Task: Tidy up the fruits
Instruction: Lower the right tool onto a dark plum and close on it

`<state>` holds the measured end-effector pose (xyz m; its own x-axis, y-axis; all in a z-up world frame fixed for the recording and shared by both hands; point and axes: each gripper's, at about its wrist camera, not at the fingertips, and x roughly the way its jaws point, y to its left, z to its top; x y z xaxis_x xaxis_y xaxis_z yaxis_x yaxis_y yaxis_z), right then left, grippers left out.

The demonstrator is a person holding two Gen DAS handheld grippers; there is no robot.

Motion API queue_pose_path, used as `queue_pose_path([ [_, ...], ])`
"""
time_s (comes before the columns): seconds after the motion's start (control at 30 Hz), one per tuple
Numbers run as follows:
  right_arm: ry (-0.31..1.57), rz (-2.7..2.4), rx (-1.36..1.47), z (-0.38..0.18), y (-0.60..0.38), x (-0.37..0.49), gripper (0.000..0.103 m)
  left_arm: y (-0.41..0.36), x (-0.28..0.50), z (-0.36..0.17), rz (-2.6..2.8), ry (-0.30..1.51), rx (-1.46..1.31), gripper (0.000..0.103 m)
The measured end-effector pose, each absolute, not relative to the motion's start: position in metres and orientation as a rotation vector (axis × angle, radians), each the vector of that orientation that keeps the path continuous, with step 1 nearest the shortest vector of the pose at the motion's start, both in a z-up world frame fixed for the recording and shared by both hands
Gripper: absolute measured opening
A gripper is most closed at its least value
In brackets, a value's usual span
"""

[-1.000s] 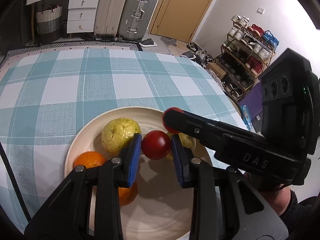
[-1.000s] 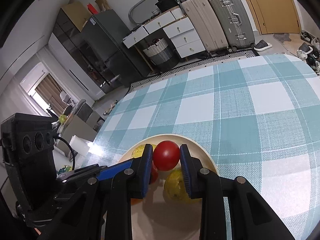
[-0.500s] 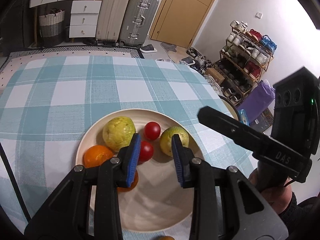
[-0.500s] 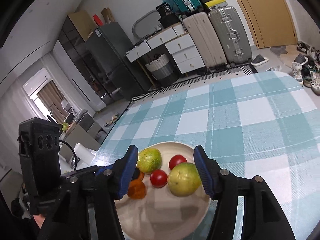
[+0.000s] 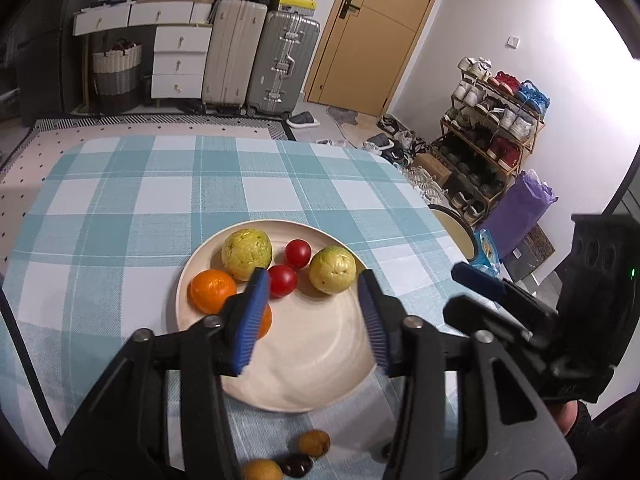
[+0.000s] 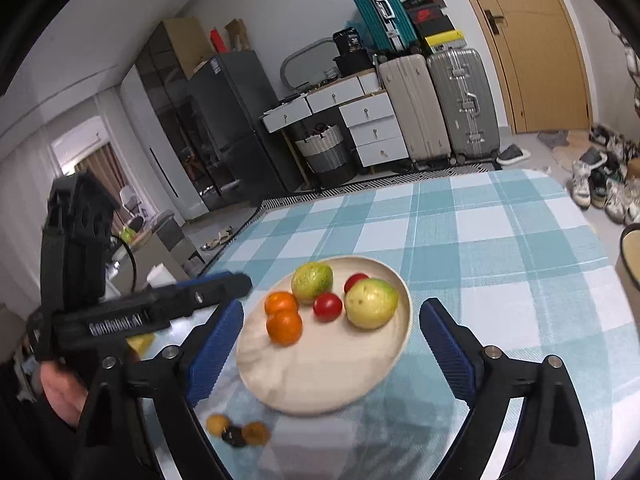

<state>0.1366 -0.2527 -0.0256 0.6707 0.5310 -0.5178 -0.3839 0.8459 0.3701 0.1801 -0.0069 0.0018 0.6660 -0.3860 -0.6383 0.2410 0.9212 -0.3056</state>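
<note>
Bench covered in a teal-and-white checked cloth point(image 5: 120, 216). A cream plate point(image 5: 320, 364) sits on it, near the front edge.

On the plate, all toward its far half: two yellow-green guavas point(image 5: 247, 249) point(image 5: 332, 269), two small red tomatoes point(image 5: 298, 253) point(image 5: 282, 280) between them and touching each other, and two oranges point(image 5: 212, 291) point(image 6: 284, 327) at the left side, one just in front of the other. The near half of the plate is bare.

Off the plate, on the cloth by its near rim: three small fruits in a cluster point(image 5: 296, 458), two tan, one dark, touching or nearly so.

Left hand-held gripper point(image 5: 312, 316) hangs above the plate, blue-padded jaws spread, nothing between them. Its left pad overlaps the nearer orange in the left wrist view; contact can't be judged.

Right hand-held gripper point(image 6: 330, 344) is also above the plate's near side, jaws spread wide, holding nothing.

A hand point(image 6: 64, 392) grips the left tool's handle at the bench's left edge.
</note>
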Motion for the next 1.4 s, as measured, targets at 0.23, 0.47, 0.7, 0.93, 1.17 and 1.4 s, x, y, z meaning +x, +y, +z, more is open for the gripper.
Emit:
queue_pose_path([
  [0.23, 0.624, 0.537, 0.217, -0.023, -0.256, 0.096, 0.097, 0.000, 0.140, 0.014, -0.315, 0.712, -0.201, 0.080],
  [0.47, 0.645, 0.563, 0.182, -0.035, -0.247, 0.065, 0.102, 0.010, 0.101, 0.010, -0.255, 0.707, -0.197, 0.089],
  [0.7, 0.714, 0.558, 0.145, -0.056, -0.236, 0.046, 0.103, 0.023, 0.078, -0.003, -0.198, 0.716, -0.200, 0.101],
  [0.93, 0.788, 0.550, 0.136, -0.076, -0.232, 0.034, 0.103, 0.036, 0.064, -0.020, -0.150, 0.751, -0.220, 0.101],
  [1.17, 0.829, 0.546, 0.126, -0.086, -0.230, 0.031, 0.103, 0.045, 0.059, -0.039, -0.113, 0.790, -0.233, 0.101],
  [1.4, 0.846, 0.557, 0.081, -0.089, -0.219, 0.028, 0.103, 0.052, 0.054, -0.052, -0.101, 0.814, -0.248, 0.101],
])
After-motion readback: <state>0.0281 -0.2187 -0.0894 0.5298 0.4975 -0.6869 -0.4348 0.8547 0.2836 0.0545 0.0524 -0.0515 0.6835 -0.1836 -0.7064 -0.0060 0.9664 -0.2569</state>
